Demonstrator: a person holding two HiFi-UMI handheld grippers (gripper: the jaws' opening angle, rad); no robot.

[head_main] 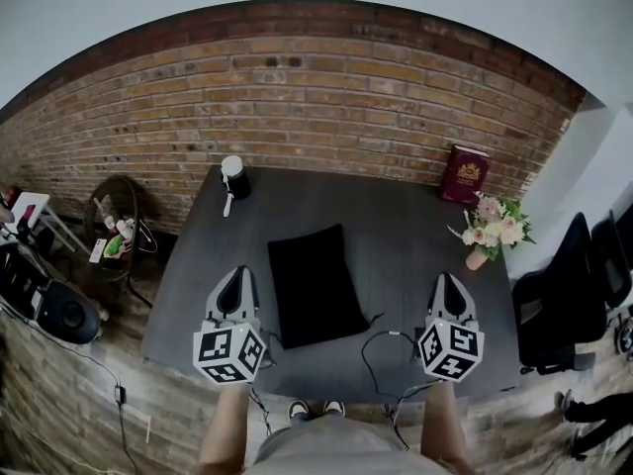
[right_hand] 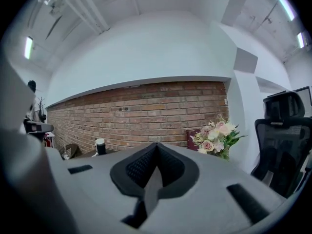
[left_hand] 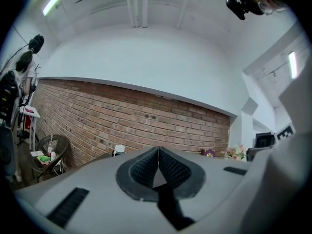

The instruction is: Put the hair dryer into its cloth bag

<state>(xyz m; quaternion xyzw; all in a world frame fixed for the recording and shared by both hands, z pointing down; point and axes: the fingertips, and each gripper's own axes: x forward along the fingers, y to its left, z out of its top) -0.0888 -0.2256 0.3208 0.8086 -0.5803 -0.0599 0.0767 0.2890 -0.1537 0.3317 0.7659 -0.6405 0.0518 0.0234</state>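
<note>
While both claws are pressed tight together with nothing in them, they hang side by side at the near edge of the worktop (head_main: 396, 231). The left claw (head_main: 237, 273) is just left of the cloth bag (head_main: 315, 283), and the right claw (head_main: 447, 279) is well off to its right. The bag is black and lies flat in the middle of the worktop, between the two claws. Thin cords (head_main: 380, 350) lie near the right claw. Far back on the left, well apart from the bag, stands a small black thing with a white top. That looks like the hair dryer (head_main: 233, 178).

The dryer is likely hard and a bit heavy at the head, so a claw should pinch it at the thin handle, where it will not slip. The bag is soft and floppy. One claw will likely have to lift its open edge while the other slides the dryer in. Which end of the bag is open cannot be told.
</note>
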